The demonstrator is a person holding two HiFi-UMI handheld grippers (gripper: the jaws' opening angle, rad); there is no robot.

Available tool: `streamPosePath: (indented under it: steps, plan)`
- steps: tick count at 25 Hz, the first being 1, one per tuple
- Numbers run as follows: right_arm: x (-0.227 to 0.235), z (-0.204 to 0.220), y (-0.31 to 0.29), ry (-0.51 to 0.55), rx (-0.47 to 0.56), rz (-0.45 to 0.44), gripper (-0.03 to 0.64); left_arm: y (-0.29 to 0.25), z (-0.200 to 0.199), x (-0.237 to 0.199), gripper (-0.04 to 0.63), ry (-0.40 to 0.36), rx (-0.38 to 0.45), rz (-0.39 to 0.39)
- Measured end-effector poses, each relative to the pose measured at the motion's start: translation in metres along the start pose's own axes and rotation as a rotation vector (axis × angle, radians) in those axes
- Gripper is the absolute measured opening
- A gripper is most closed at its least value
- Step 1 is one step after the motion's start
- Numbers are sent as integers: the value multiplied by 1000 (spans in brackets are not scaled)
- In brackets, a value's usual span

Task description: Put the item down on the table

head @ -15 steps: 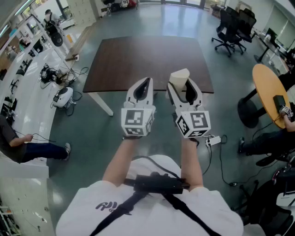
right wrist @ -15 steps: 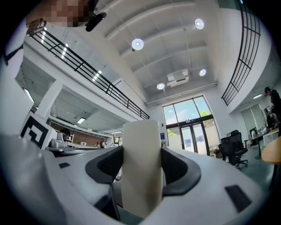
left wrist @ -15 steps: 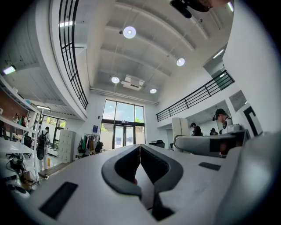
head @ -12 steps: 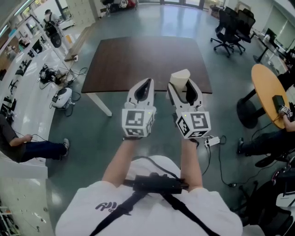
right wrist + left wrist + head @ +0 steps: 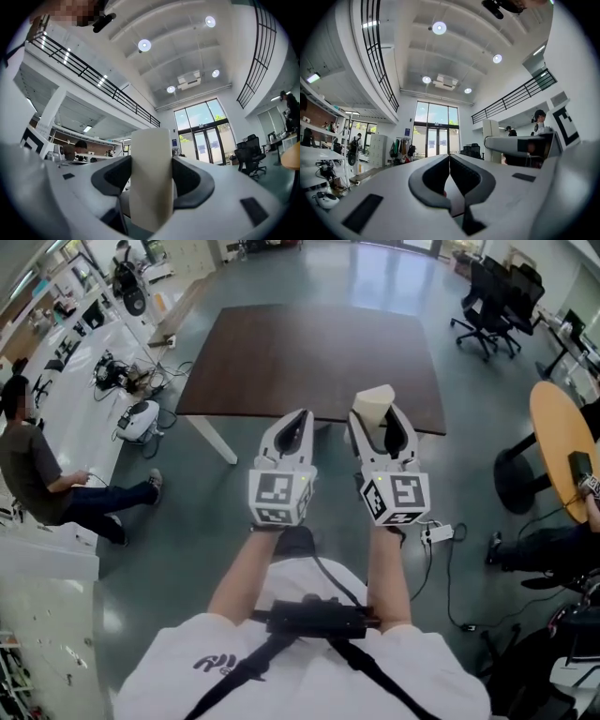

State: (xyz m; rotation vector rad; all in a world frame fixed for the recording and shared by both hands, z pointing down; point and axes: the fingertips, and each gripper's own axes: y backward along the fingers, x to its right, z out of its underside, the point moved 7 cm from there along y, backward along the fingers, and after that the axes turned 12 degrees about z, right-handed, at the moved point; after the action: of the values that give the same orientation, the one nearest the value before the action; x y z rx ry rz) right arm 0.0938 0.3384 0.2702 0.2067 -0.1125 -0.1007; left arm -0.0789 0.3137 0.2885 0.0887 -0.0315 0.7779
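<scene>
While the right hand-held gripper (image 5: pixel 379 432) is clamped on the cream block (image 5: pixel 371 399), the left hand-held gripper (image 5: pixel 297 421) is pinched together, empty, both by the dark worktop's (image 5: pixel 309 352) near edge.

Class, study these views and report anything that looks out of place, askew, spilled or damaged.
Nothing stands out. The cream block sits squarely clamped in the right gripper, not yet on the brown table; the left gripper is shut and empty.

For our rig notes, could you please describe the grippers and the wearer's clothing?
The left gripper and right gripper have white tapered shells, dark grey jaw pads, and a cube of black square markers. The person wears a white short-sleeved T-shirt under black straps.
</scene>
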Motion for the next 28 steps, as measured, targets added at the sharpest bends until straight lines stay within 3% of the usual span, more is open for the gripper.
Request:
streamPosePath:
  steps: [6,13,21,28]
  plan:
    - [1,15,-39,-8,-21,-41,287,-30,5,-33,12,15,7,-42]
    - [41,24,-118,22,-16,-32,287,-124,17,-66,12,31,25,7]
    - [66,38,-222,65,-39,-16,287,-228,16,-144,12,69,77,21]
    - [55,78,-323,48,-75,-38,287,-277,41,-224,12,87,71,30]
